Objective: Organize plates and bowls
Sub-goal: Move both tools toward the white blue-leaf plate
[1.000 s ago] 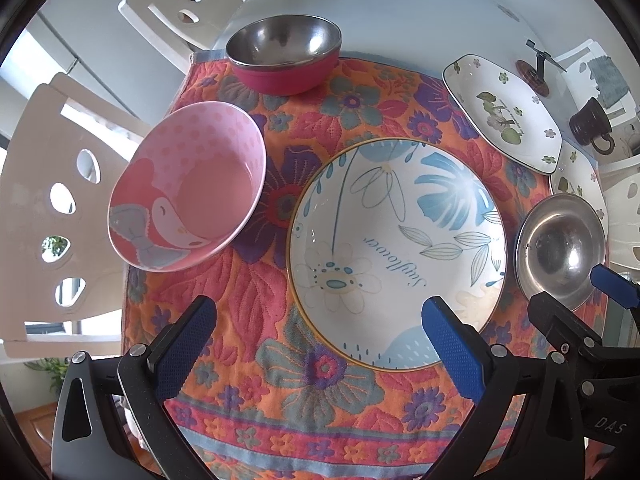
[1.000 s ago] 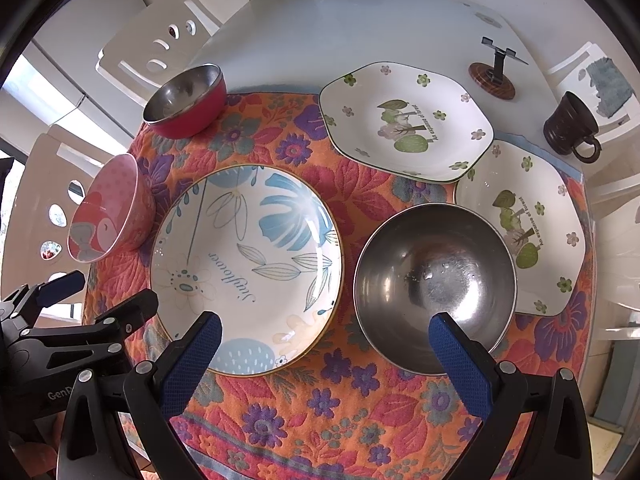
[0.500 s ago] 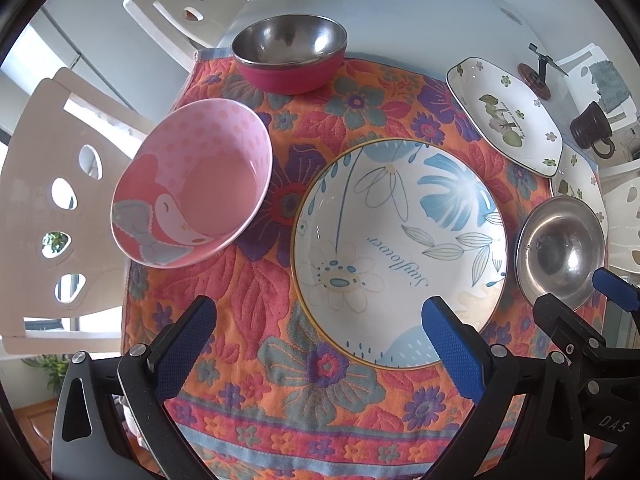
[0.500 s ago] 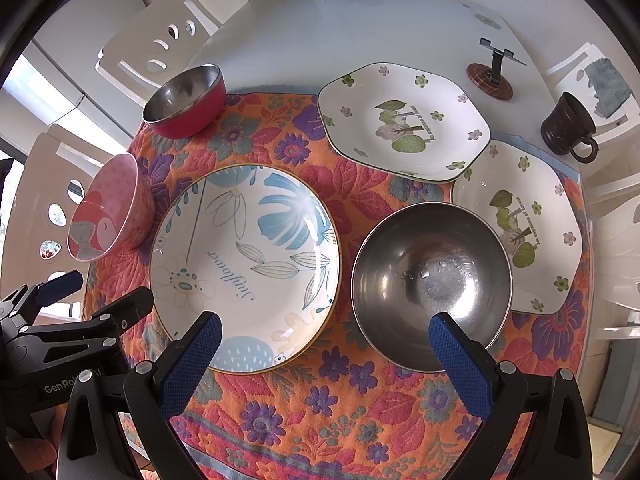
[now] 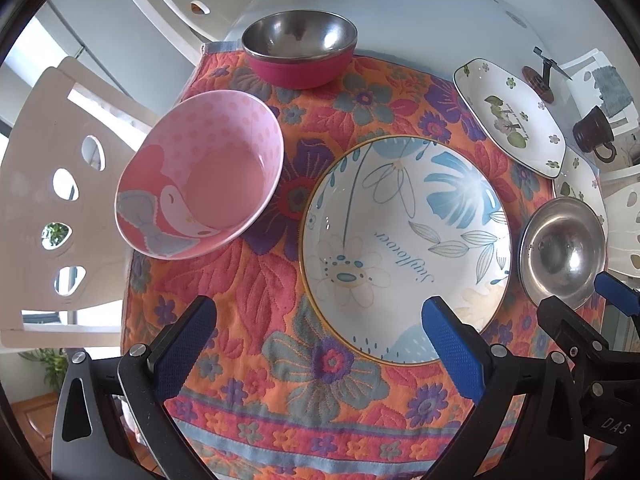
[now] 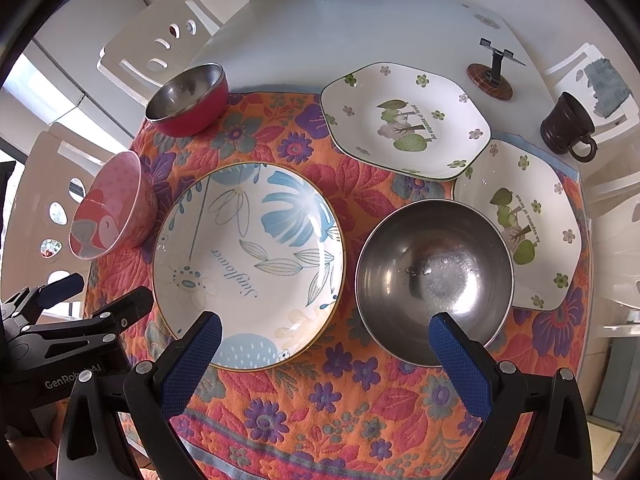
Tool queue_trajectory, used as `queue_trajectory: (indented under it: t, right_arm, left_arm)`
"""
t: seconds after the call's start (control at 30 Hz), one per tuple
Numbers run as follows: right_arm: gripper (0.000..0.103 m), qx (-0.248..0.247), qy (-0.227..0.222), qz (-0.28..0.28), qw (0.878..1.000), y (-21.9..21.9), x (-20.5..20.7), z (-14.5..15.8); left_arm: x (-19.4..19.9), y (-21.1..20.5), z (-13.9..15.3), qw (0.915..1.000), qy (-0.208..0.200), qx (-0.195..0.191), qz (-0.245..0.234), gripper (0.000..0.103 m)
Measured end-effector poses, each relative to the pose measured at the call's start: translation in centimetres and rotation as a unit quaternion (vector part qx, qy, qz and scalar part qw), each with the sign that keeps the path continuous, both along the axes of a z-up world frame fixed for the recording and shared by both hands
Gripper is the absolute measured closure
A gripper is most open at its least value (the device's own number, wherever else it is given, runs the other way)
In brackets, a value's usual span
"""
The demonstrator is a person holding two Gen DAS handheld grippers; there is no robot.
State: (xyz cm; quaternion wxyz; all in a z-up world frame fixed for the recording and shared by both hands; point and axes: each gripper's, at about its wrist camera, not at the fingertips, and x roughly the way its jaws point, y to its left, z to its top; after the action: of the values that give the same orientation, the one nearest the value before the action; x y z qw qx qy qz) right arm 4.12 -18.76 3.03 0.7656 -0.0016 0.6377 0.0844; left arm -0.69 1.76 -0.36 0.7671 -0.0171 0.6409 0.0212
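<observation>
A: Where do the dishes sit?

B: All on the flowered cloth (image 6: 344, 396) over the round white counter (image 6: 360, 28), none stacked yet. The big blue-leaf plate (image 6: 248, 264) lies in the middle near us, flat. Just to its right is the plain steel bowl (image 6: 434, 280), whose right rim overlaps the nearer of the two green-tree plates (image 6: 520, 224). The other tree plate (image 6: 404, 120) lies farther back, its corner almost meeting the first.

A: And the left side?

B: The pink bowl (image 5: 200, 180) stands left of the blue-leaf plate, close to the cloth's left edge. The red bowl with a steel lining (image 5: 300, 52) is at the far edge of the cloth.

A: Why laid out like that?

B: My guess: spread singly so each can be picked and nested, bowls with bowls, plates with plates.

A: The tongs?

B: The left tongs (image 5: 316, 324) are spread wide and hold nothing, hanging over the near left rim of the blue-leaf plate. The right tongs (image 6: 326, 336) are also spread and bare, straddling the gap between that plate and the steel bowl.

A: Anything else?

B: A dark mug (image 6: 568, 128) and a small stand (image 6: 492, 76) far right, off the cloth.
</observation>
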Motion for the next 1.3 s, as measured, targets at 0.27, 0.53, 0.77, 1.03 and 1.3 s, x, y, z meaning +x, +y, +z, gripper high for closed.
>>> queue_trajectory:
  t: [0.27,0.53,0.77,1.03,1.3]
  right_arm:
    - [0.0,0.0,-0.002,0.001,1.0,0.7,-0.3,0.2]
    - [0.0,0.0,-0.002,0.002,1.0,1.1,-0.5,0.3]
    - [0.0,0.001,-0.001,-0.001,1.0,1.8,-0.8,0.3]
    - [0.0,0.004,0.0,-0.007,1.0,2.1,-1.4,0.2]
    - [0.0,0.007,0.0,-0.015,1.0,2.6,-1.9,0.4]
  left_arm:
    - [-0.2,0.6,0.1,1.0,0.0,-0.001,-0.001,0.001]
    - [-0.5,1.0,0.2,1.0,-0.001,0.001,-0.004,0.001]
    - [-0.8,1.4,-0.1,1.0,0.0,0.002,-0.008,0.001]
    - [-1.2,1.8,0.0,0.9999,-0.001,0.002,-0.015,0.001]
    - [-1.4,2.1,0.0,0.9998,-0.001,0.002,-0.02,0.001]
